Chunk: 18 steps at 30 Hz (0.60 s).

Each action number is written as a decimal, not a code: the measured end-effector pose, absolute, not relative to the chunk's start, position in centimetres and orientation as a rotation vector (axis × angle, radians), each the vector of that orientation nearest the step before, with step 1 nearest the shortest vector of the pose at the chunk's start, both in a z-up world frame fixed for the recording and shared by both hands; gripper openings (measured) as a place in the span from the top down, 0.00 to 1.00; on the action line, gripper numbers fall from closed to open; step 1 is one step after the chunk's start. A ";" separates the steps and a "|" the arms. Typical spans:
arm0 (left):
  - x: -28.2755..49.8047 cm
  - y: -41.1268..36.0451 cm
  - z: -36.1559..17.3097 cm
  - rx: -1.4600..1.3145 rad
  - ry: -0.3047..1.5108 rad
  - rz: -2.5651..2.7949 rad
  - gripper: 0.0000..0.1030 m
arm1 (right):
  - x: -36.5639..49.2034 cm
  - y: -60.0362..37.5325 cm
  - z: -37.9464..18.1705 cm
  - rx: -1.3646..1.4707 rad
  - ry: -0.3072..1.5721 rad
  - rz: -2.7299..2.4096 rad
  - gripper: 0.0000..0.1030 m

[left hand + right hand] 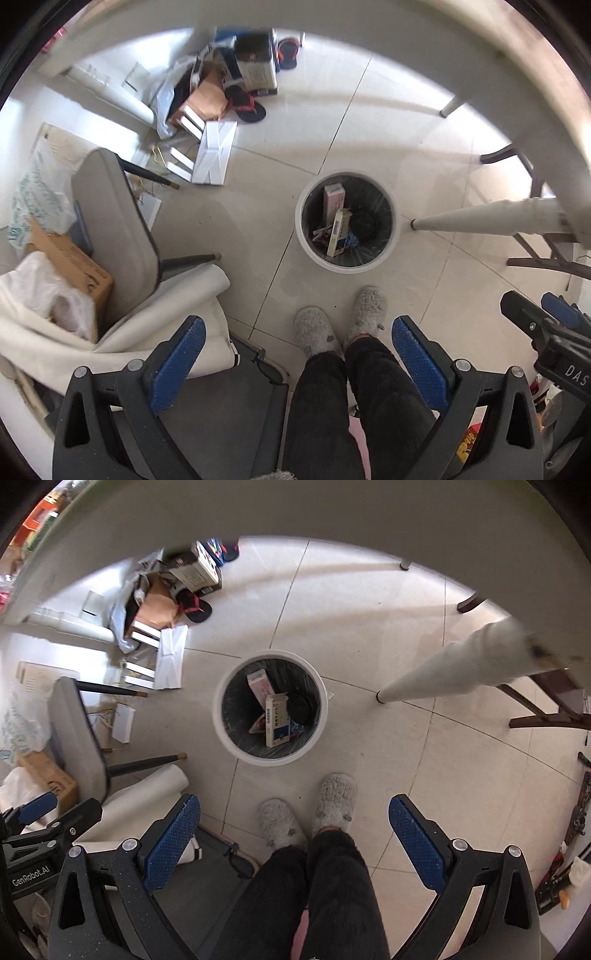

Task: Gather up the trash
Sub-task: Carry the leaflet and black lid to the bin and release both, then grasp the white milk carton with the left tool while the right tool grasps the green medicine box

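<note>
Bin: the round white waste bin with a black liner point(271, 710) is standing on the pale tiled floor point(369, 635) just ahead of my grey fluffy slippers point(336, 801), below both claws.
Bin contents: a pink-and-white carton point(258, 683) is leaning against the far wall; a white carton with a blue patch point(276, 722) is lying across the middle, beside a dark round item; crumpled wrappers are sitting under them.
My right claw point(295, 845): I am holding it wide open with nothing between its blue pads point(173, 845).
My left claw point(297, 363): I am keeping it spread just as wide, gripping nothing.
Open room: bare tiles are ringing the bin; a white tapered table leg point(443, 664) is standing near its right side, a grey padded chair point(74, 734) well apart on its left.
Edges: the underside of a pale tabletop is arching over the top of both views.
Left view only: the right claw's black body is showing at the right edge, and a brown cardboard box point(74, 266) on white cloth by the chair is showing more fully.
Right view only: a dark wooden frame point(546, 701) is showing plainly behind the table leg.
Far clutter: flattened white cartons point(170, 657), brown card and dark sandals are lying heaped beyond the chair.
</note>
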<state>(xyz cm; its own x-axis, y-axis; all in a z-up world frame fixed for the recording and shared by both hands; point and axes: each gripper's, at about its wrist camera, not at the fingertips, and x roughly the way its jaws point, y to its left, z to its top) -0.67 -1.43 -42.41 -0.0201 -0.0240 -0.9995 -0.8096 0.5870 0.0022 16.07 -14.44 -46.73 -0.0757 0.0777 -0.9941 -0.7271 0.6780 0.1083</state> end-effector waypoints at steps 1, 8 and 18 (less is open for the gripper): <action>-0.9 -1.6 -41.2 -0.742 1.463 0.725 0.00 | 15.9 -14.7 -45.2 -0.554 1.508 0.726 0.00; -1.7 -2.2 -32.7 -0.685 1.382 0.708 0.00 | 14.5 -16.1 -34.7 -0.493 1.486 0.740 0.00; 2.9 1.5 -24.1 -0.585 1.251 0.740 0.00 | 18.2 -15.1 -23.8 -0.310 1.474 0.782 0.00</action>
<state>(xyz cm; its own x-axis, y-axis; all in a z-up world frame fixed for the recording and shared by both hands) 2.95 1.50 -24.14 0.1431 0.1753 -0.9741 -0.7693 0.6389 0.0020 18.25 -15.08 -23.79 -0.0883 0.2785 -0.9564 -0.6353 0.7237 0.2694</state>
